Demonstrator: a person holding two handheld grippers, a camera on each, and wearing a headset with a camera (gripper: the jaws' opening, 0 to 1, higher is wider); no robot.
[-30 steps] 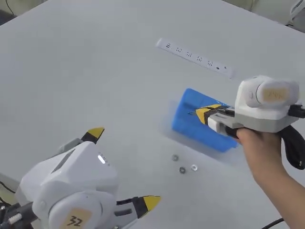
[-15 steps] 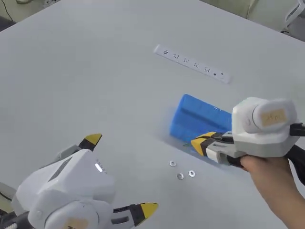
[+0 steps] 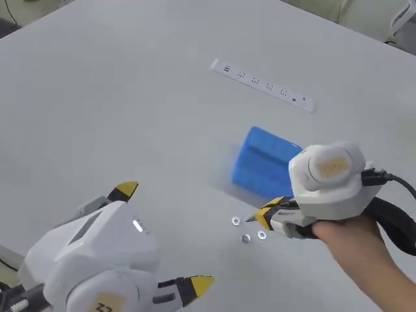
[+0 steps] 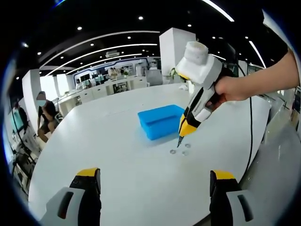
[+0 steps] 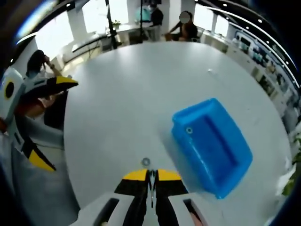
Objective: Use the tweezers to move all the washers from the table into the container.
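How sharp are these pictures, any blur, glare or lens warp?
Head view: the blue container is smeared at its edges, the washers small but legible. Left gripper view: crisp, ceiling lights bent into arcs. Right gripper view: soft, with bright glare upper left.

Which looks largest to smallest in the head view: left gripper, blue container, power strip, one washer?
1. left gripper, though its nearness to the camera inflates it.
2. blue container.
3. power strip, longer than the container but much thinner.
4. washer, tiny.
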